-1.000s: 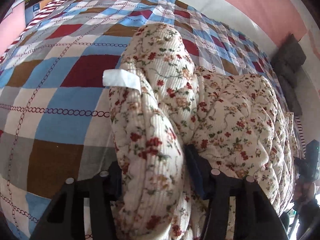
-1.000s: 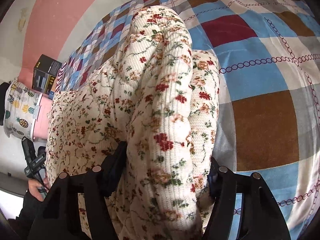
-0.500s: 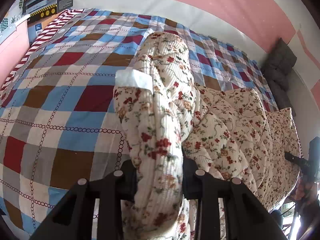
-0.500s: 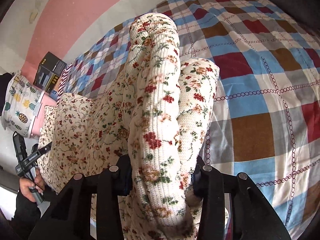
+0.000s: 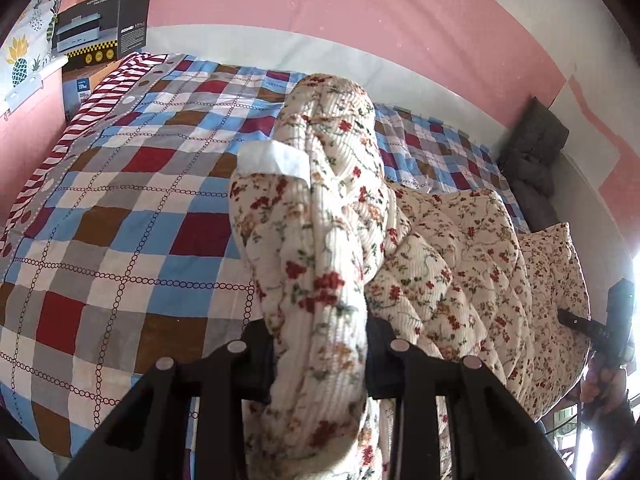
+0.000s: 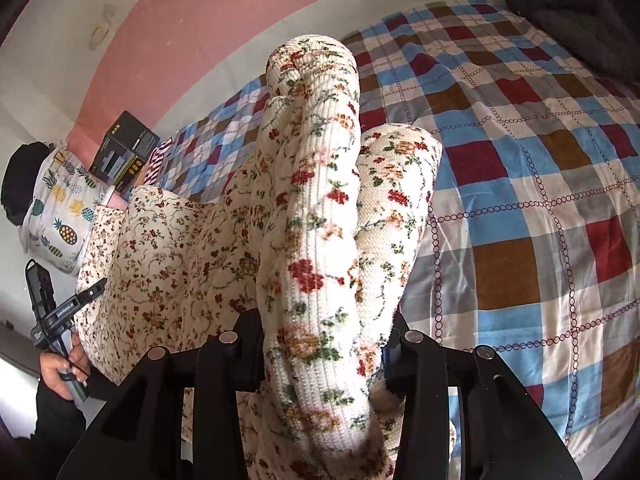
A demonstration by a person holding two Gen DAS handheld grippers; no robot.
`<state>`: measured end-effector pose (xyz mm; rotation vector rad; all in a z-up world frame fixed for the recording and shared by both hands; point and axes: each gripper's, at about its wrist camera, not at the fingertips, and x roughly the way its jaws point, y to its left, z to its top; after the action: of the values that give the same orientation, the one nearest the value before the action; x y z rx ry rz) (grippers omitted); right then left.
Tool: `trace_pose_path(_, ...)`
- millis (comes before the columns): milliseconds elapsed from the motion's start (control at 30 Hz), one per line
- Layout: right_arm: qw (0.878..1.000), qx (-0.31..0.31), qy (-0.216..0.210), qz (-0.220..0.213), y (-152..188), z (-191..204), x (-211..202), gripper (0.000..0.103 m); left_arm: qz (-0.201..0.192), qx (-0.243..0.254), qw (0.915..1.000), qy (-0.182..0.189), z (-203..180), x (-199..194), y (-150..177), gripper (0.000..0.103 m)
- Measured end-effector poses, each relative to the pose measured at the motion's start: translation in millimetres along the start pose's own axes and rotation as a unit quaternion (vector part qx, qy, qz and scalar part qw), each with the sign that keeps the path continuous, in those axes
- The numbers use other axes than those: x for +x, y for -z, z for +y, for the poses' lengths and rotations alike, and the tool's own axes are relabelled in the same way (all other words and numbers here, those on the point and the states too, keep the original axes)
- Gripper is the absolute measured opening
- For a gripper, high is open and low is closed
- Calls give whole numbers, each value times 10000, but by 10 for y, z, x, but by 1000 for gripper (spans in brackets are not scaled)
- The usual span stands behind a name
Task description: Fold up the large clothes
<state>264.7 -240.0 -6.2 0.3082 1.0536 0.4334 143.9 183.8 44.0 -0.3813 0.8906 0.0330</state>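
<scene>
left claw (image 5: pixel 320 354) and right claw (image 6: pixel 322 346) have each just closed, pinching bunched corners of the cream floral quilted garment (image 5: pixel 460 264); both now higher, cloth lifted off the checked patchwork bed cover (image 5: pixel 132 240). fold-over looks ready.

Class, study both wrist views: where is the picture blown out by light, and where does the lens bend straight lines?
Left wrist view: daylight blows out the right edge beside the right gripper; the wall's white band arches. Right wrist view: even light, no glare; the checked bedspread lines curve, and the corners go black.
</scene>
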Motion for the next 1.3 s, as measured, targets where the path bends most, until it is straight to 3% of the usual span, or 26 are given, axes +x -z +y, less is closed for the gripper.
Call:
trace_pose_path(333,10000,-65,-53,-39,-152,130,108,41,-82,-50,10000,-9,195,15,-315,33)
trace_pose_path(633,9997,-92,-213,38,-540,430,681,41,-147,-195,9996,-131,706,273,-855,34)
trace_pose_path(1033,9994,22,-308,145,-1254,841,1729,42,-289,-295,9988,-265,1445,986,-1746,34)
trace_pose_path(1300,9990,248,-230,305,-1436,777,2432,45,-135,-560,9973,-451,1864,1704,-1882,37)
